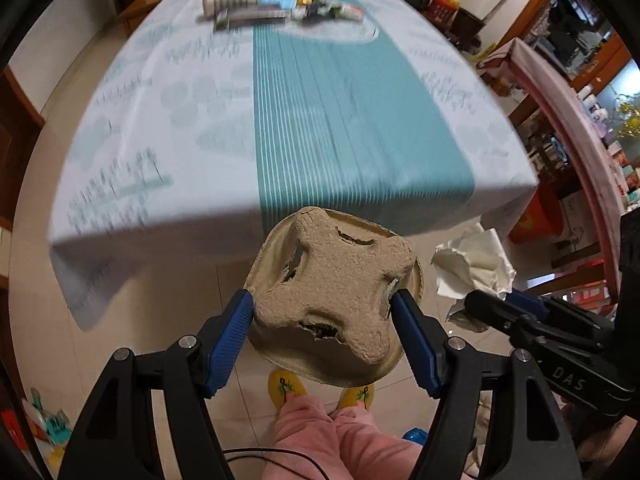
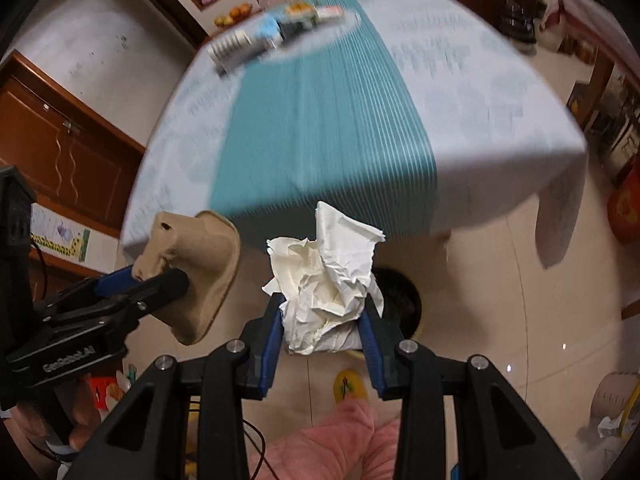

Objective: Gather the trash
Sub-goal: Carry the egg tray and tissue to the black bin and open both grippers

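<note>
- Worktop: fills the upper and middle frame in both wrist views; pale printed cloth with a teal striped band down its centre. Blurred.
- Tiled floor: lower frame below the worktop edge; pink trouser legs and yellow slippers at bottom centre.
- Clutter: top centre, at the far end of the worktop; white ribbed cylinder and mixed packets, too blurred to identify.
- Dark round bin: right wrist view, centre right, on the floor partly behind the paper. Contents cannot be made out.
- Pulp cup carrier: brown moulded tray, lower centre of left wrist view, off the worktop, above the floor.
- Left claw: clenched on the pulp cup carrier, blue pads pressing its two opposite sides.
- Crumpled white paper: lower centre of right wrist view, also clear of the worktop.
- Right claw: clenched on the crumpled white paper, wad bulging above the pads.
</note>
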`<state>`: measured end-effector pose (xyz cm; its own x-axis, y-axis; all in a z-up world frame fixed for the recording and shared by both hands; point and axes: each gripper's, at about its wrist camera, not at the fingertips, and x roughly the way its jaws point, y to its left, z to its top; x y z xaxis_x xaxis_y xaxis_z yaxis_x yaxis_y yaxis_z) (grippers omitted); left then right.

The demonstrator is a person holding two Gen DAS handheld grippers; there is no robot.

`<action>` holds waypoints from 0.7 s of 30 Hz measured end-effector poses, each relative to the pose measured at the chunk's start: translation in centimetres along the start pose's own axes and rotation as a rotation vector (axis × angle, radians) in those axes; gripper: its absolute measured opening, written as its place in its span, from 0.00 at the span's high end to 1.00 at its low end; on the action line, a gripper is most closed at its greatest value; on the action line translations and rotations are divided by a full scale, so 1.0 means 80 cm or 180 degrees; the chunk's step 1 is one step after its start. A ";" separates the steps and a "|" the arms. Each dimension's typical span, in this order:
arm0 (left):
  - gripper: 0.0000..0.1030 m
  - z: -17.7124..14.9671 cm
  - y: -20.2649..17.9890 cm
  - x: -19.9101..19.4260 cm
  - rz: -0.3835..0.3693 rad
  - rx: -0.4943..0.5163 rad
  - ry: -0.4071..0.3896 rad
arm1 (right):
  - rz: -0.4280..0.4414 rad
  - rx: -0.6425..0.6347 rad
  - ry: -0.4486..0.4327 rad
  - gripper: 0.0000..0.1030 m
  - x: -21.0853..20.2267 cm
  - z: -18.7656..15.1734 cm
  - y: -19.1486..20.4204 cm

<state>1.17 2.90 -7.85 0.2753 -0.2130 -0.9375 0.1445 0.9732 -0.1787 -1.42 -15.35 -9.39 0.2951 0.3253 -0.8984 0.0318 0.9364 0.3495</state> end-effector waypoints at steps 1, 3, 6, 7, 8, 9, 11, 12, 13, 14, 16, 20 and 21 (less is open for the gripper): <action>0.32 -0.008 -0.002 0.014 0.0044 -0.0012 0.0017 | 0.0008 0.0029 0.0069 0.65 0.015 -0.008 -0.011; 0.32 -0.025 -0.007 0.044 0.0132 -0.0025 0.0045 | 0.0023 0.0098 0.0197 0.65 0.046 -0.022 -0.032; 0.32 -0.046 -0.011 0.093 0.0245 -0.0066 0.0145 | 0.0054 0.0141 0.0320 0.65 0.086 -0.037 -0.056; 0.32 -0.051 -0.011 0.110 0.0257 -0.0089 0.0183 | 0.0040 0.0137 0.0364 0.65 0.103 -0.043 -0.064; 0.32 -0.057 -0.011 0.129 0.0273 -0.0109 0.0221 | 0.0024 0.0131 0.0397 0.65 0.119 -0.048 -0.072; 0.32 -0.061 -0.011 0.145 0.0286 -0.0120 0.0243 | 0.0021 0.0131 0.0420 0.65 0.134 -0.051 -0.078; 0.32 -0.067 -0.010 0.175 0.0311 -0.0138 0.0274 | 0.0004 0.0150 0.0455 0.64 0.159 -0.057 -0.089; 0.32 -0.069 -0.009 0.189 0.0322 -0.0150 0.0291 | 0.0003 0.0172 0.0478 0.64 0.172 -0.059 -0.095; 0.32 -0.070 -0.008 0.202 0.0326 -0.0163 0.0302 | 0.0015 0.0214 0.0507 0.64 0.191 -0.062 -0.103; 0.32 -0.070 -0.007 0.212 0.0330 -0.0174 0.0308 | 0.0019 0.0234 0.0519 0.64 0.201 -0.063 -0.108; 0.32 -0.071 -0.003 0.237 0.0341 -0.0200 0.0314 | 0.0009 0.0270 0.0556 0.63 0.233 -0.065 -0.118; 0.32 -0.073 0.005 0.277 0.0365 -0.0232 0.0320 | -0.0010 0.0273 0.0571 0.59 0.275 -0.066 -0.131; 0.32 -0.073 0.007 0.286 0.0375 -0.0238 0.0329 | -0.0004 0.0274 0.0588 0.59 0.285 -0.064 -0.132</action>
<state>2.00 -0.94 -31.17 0.1863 -0.0908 -0.9783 0.0449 0.9955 -0.0838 0.09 -17.13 -34.95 0.1151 0.3502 -0.9296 0.1158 0.9247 0.3627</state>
